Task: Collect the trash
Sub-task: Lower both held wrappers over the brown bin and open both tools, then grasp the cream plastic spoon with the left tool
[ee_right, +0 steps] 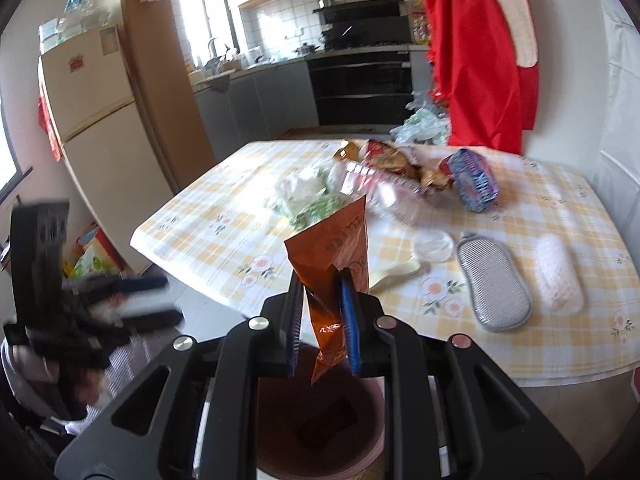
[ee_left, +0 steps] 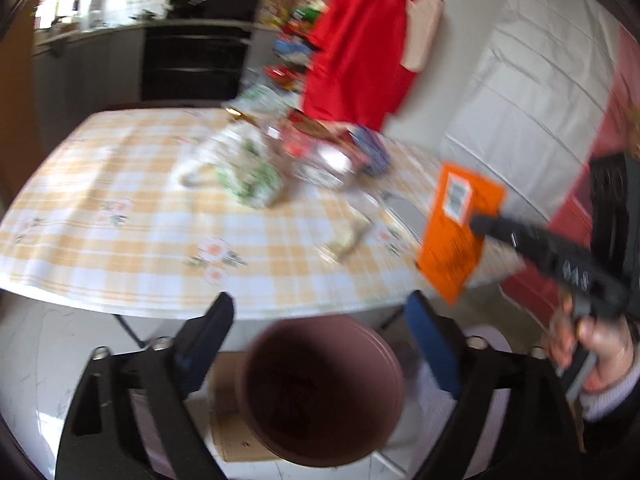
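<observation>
Surface (ee_right: pixel 208 236) under a yellow checked cloth, its far half crowded with wrappers, bags and a clear bottle; grey pad (ee_right: pixel 494 284) and white roll (ee_right: pixel 558 274) near right. Brown bin (ee_left: pixel 322 392) on the floor below the near edge. Right gripper (ee_right: pixel 322 320), jaws narrow, pinches the orange packet (ee_right: pixel 334 248) by its lower part, above the bin mouth. Left gripper (ee_left: pixel 320 344), jaws wide, holds nothing, hovering over the bin. Risk, judged: packet is light and limp; released off-centre it could catch the rim or flutter to the floor. Packet is glossy, creased, its top end torn open, with a barcode label on the back.
</observation>
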`<state>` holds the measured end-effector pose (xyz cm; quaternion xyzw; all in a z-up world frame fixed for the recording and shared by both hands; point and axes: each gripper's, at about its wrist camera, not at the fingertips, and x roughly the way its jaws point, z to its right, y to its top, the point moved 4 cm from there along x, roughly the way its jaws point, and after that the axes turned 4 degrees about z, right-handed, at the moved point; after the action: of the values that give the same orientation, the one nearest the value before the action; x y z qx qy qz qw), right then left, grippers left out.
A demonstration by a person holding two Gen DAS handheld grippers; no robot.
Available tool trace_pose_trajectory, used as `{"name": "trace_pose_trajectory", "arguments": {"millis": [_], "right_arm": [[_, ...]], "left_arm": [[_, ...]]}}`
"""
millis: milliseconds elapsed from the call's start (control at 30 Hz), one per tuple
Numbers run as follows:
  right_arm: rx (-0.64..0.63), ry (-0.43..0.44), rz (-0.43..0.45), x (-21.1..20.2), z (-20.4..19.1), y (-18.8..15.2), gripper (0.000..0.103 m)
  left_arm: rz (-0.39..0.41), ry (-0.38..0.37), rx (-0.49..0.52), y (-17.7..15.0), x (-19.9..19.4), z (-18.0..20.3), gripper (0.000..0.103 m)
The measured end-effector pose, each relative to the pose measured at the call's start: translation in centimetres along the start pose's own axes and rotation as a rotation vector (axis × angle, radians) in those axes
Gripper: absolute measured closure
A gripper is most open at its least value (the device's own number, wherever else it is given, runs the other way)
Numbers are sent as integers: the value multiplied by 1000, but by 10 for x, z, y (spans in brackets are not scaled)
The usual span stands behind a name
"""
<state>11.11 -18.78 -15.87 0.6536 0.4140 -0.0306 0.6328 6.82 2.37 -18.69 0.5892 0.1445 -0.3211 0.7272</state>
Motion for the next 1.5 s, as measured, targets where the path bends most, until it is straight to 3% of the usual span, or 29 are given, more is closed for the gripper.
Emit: {"name": "trace_pose_trajectory", "arguments": {"millis": [133,367,533,633,700,767,900,1233,1367,1500], "right_arm": [[-16,24,-42,9,-12,-11,82],[-38,50,-110,23,-24,-24,77],[-30,39,-102,23,-21,-22,59],[-19,8,-90,23,-15,-20,42],[-11,-25,-79,22,-10,-19,20],[-6,-61,-66,21,-5,-17,12],[15,-131,-57,21,11,-17,7],[97,-227,-64,25,67,-25,6],[123,-253,-68,27,90,-30,6],[153,-273,-73,33,112,-36,6]], "left_arm": [[43,88,-52,9,-8,-24,8],[54,138,-113,11,-13,-47,6],[46,140,-117,8,-10,-49,6],[43,140,-115,7,-8,-48,6],[41,146,-114,6,-7,-49,6],[38,149,-116,4,-6,-51,6],[33,156,-120,2,-2,-53,6],[-9,169,-70,0,21,-46,6],[-35,148,-21,3,41,-33,6],[-63,103,88,10,72,-5,6]]}}
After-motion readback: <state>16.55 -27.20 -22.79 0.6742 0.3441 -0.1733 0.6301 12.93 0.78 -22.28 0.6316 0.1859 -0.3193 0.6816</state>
